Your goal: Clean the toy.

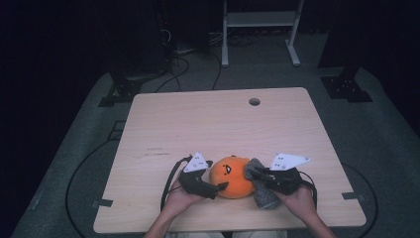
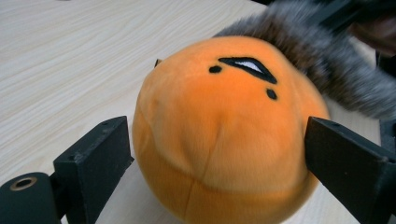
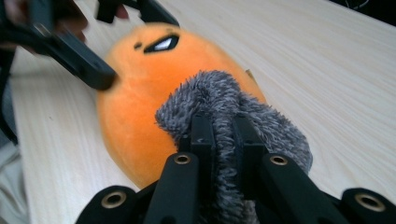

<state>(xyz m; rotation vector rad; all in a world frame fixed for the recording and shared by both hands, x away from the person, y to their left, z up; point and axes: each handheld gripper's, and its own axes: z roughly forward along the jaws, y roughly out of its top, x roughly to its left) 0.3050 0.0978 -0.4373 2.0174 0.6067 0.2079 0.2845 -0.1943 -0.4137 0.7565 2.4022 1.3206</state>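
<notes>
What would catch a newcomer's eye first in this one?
A round orange plush toy with a stitched face sits near the front edge of the wooden table, between the two hands. The left tool straddles it with jaws wide, while the right tool is clamped on a fuzzy grey cloth pressed against it.

The grey furry cloth is blurred and cut off at the top edge

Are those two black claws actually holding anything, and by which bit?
The right gripper pinches the fuzzy grey cloth by a bunched fold. The left gripper straddles the round orange plush toy; a grip cannot be told.
</notes>
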